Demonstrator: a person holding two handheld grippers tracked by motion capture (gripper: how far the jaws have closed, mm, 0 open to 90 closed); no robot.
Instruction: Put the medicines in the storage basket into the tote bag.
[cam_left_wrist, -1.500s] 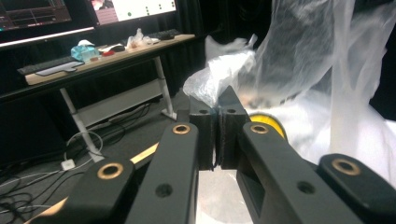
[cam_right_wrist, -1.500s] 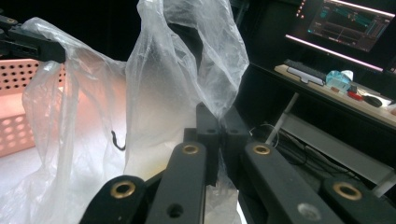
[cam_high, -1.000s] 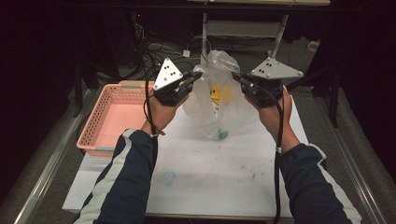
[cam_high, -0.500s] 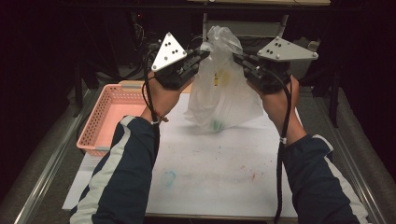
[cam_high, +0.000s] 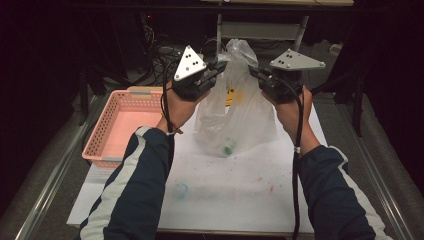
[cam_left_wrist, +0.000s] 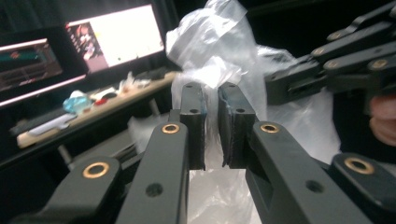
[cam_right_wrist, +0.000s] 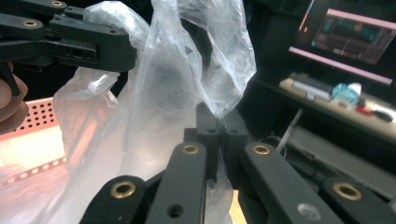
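Bag (cam_high: 235, 112) of clear plastic hangs between the two grippers, lifted above the counter (cam_high: 250, 195), its bottom resting on or just clear of the surface; which cannot be told. Inside, near the bottom, a small green item (cam_high: 230, 147); higher up, a yellow item (cam_high: 231, 95).

Left gripper (cam_left_wrist: 211, 126): jaws narrow, a slim gap between the pads, with plastic film lying in and behind that gap. It seems to pinch the bag's rim, but the hold looks light. Right gripper (cam_right_wrist: 218, 135): jaws closed on a twist of film at the opposite rim, firm pinch, plastic bunched above the tips.

Step in hand, as judged: holding the bag's mouth by both sides, either to spread it open or to carry the bag.

Recommendations:
- Tighten the left jaws fully before any pull; film this thin slips from a half-closed pinch.
- Draw the two grippers apart evenly and level, so the mouth opens without tearing at either pinch.
- Keep the bag's weight hanging below the jaws; tilting may tip the contents toward one side.
- Pink basket (cam_high: 127, 125) stands beyond the left gripper's outer side; a blue cap (cam_high: 181, 190) lies on the counter below and nearer the person. Keep the swing clear of both.
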